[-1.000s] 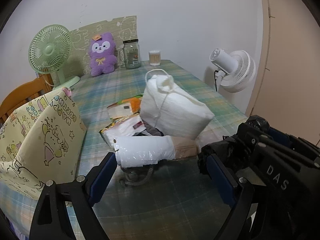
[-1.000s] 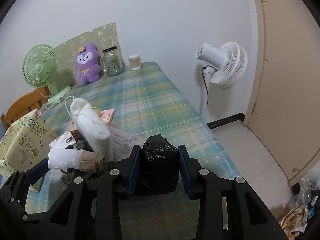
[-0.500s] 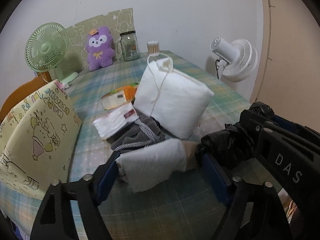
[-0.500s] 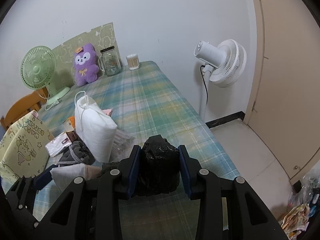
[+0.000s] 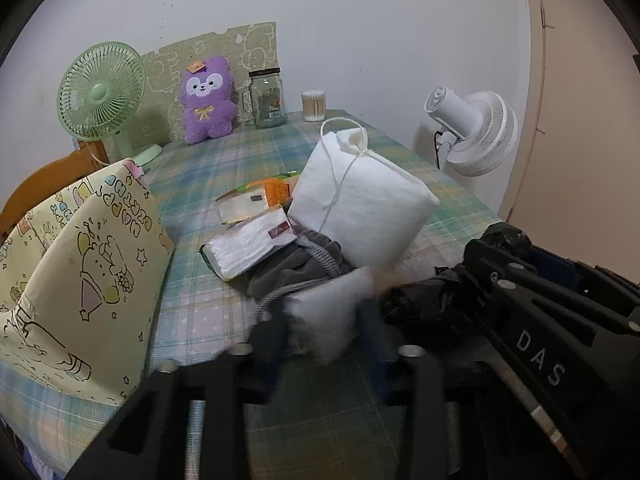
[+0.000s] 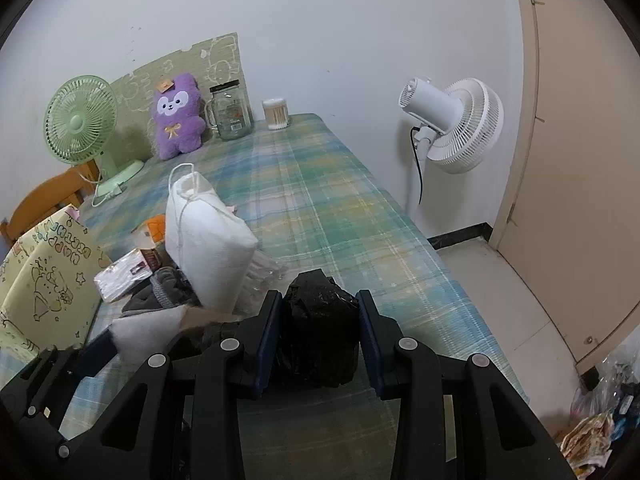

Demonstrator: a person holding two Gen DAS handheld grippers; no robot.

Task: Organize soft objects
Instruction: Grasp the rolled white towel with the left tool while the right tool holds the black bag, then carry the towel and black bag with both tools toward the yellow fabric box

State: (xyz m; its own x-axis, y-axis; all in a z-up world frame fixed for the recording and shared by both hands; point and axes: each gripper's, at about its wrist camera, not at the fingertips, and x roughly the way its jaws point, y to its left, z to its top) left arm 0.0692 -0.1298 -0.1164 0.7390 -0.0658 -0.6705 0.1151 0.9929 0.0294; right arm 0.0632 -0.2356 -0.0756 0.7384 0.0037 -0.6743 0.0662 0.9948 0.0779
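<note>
A: White roll (image 5: 326,316) — are the left gripper (image 5: 320,332) fingers on it now?
B: Yes, they have just been closing and now pinch it between them; right gripper (image 6: 319,330) grips the black bag (image 6: 320,332). Lifting looks next.

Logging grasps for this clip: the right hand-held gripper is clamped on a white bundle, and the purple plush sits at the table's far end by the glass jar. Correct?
Not quite. The right wrist view shows the right hand-held gripper clamped on a black plastic bundle, not a white one. The purple plush does sit by the glass jar.
</note>
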